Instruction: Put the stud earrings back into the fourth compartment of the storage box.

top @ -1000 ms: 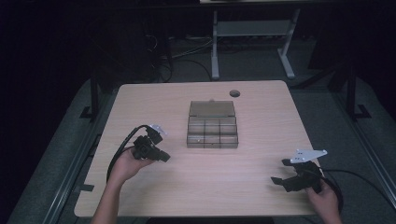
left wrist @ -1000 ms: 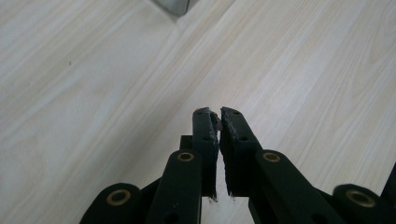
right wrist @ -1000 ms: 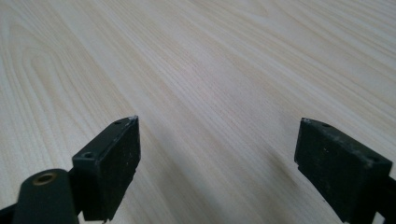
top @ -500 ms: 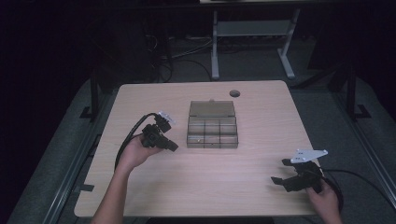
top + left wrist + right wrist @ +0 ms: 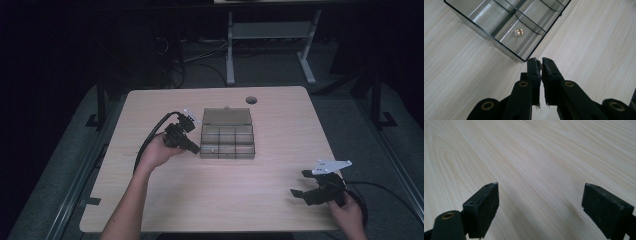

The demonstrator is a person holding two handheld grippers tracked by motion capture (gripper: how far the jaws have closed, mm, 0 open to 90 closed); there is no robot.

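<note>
Scene: A person at a pale wood table [image 5: 225, 200] works with two hand-held grippers around a clear compartment box [image 5: 252, 145], its lid folded back toward 12 o'clock.

Box: It sits at the middle of the table. In the left gripper view one corner cell of it [image 5: 484, 33] holds a small gold piece [image 5: 518, 32].

Left gripper: The left gripper [image 5: 194, 148] hangs at the box's 9 o'clock, tips just beside its near left corner. Its fingers [image 5: 534, 75] are clenched, with only a hairline slit between them. A tan speck shows at the tips, too small to name.

Right gripper: The right gripper [image 5: 300, 183] rests well apart at the box's 4 o'clock, near the table's edge. Its fingers [image 5: 485, 202] are released wide over bare wood, with nothing between them.

Step in hand: By the look of it, the left hand is bringing its tips to the box, either to drop something tiny in or to pick at the gold piece.

Next move: The tips would have to clear the box wall and come down inside a single cell. That calls for a steady, fine approach, since the cells are narrow and the piece is small.
</note>
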